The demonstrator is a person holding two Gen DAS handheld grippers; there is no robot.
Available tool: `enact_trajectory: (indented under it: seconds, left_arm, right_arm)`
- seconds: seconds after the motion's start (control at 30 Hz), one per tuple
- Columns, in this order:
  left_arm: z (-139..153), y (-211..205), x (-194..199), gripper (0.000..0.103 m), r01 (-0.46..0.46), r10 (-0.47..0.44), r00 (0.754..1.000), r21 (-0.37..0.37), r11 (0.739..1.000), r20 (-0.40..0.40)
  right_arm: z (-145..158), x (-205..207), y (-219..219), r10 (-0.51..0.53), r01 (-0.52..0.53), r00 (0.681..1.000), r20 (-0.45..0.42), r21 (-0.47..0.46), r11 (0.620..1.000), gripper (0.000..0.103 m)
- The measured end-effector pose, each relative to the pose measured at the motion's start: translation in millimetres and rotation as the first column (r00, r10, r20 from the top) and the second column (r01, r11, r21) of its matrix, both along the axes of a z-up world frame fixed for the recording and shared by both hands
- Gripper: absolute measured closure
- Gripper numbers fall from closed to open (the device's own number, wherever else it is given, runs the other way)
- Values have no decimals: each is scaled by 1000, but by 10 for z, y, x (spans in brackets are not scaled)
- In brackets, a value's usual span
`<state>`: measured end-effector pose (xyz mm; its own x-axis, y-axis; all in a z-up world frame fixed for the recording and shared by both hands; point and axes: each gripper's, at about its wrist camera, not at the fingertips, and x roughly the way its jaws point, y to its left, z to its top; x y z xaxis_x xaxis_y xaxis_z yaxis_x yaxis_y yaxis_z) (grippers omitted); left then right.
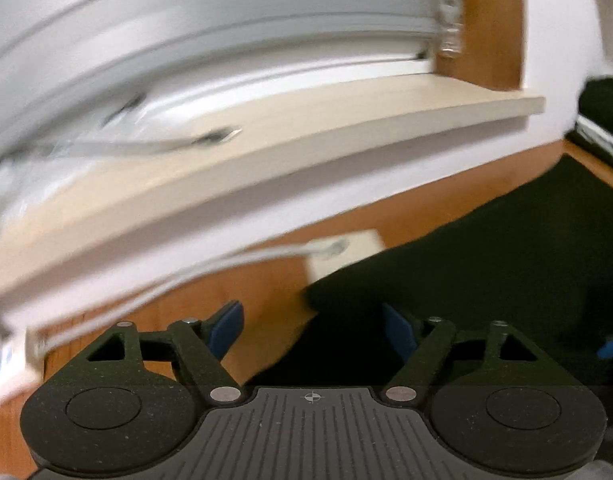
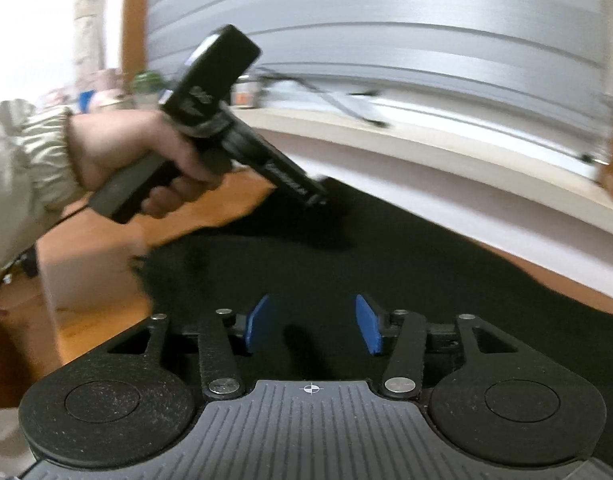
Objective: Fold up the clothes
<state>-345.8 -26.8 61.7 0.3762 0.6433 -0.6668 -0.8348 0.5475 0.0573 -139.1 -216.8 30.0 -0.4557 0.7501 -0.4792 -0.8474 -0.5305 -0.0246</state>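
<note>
A black garment (image 1: pixel 486 272) lies spread on the wooden table (image 1: pixel 242 300); in the right wrist view it (image 2: pixel 386 264) fills the middle and right. My left gripper (image 1: pixel 312 330) is open and empty, its blue pads over the garment's left edge. My right gripper (image 2: pixel 314 324) is open and empty, just above the black cloth. In the right wrist view the left gripper's body (image 2: pixel 226 120) is held in a hand, its tip at the garment's far edge.
A white wall with a pale window sill (image 1: pixel 266 152) runs behind the table, a grey shutter (image 2: pixel 386 20) above it. A pale box (image 1: pixel 346 256) with a white cable sits at the garment's far edge. Small clutter (image 2: pixel 118 88) stands far left.
</note>
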Motion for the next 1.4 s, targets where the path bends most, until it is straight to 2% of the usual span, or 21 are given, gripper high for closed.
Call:
enact_trajectory:
  seconds: [0.1,0.2,0.33,0.4,0.47,0.57,0.7,0.97,1.03,1.07,1.13,1.2,1.33,1.4]
  left_arm:
    - [-109,23,-310,20,4,2,995,-67,998,95]
    - [-205,29,-472,20,11,7,987,-110,994,163]
    - [-312,57,-619,20,13,33,968,-182,983,248]
    - [-351,44,-683,20,12,47,959,-205,979,279]
    - [-366,23,-712,20,11,49,955,-203,979,291]
    - [-371,4,-711,20,9,52,954,-201,980,296]
    - [-371,-20,-706,20,7,55,953,-200,980,299]
    - [-366,-35,-705,20,12,55,952,-216,976,301]
    - [-360,-43,-707,20,8,62,951,-224,975,304]
    - [-359,-45,-706,20,8,65,949,-229,973,308]
    - [-359,-46,-703,21,8,70,946,-238,971,317]
    - [-358,-44,-700,21,8,76,942,-248,969,326]
    - [-339,-55,-731,21,-4,109,934,-296,955,339]
    - [-340,-69,-819,21,-27,157,916,-335,942,369]
  right_arm:
    - [-15,-302,-38,42,-42,999,-8,-10,999,40]
    - [-48,-564,-8,70,-70,997,21,-8,998,38]
    - [-81,-838,1,41,-43,996,79,32,999,37]
    - [-79,-896,5,25,-28,996,80,41,999,37]
    - [-73,-890,13,27,-30,997,74,48,998,37]
    - [-57,-912,-19,62,-65,996,66,39,997,29]
    - [-112,-1014,-38,78,-81,992,97,25,996,28]
    - [-312,-1253,67,78,-94,970,229,56,994,24]
    - [-343,-1280,91,73,-93,968,241,71,993,29]
    - [-337,-1274,108,73,-91,969,238,65,994,40]
    - [-330,-1259,121,74,-91,969,234,62,994,52]
    - [-320,-1240,98,72,-95,969,236,89,991,68]
    - [-193,-1141,51,33,-59,983,179,145,988,74]
    - [-125,-1090,35,17,-43,988,155,170,984,74]
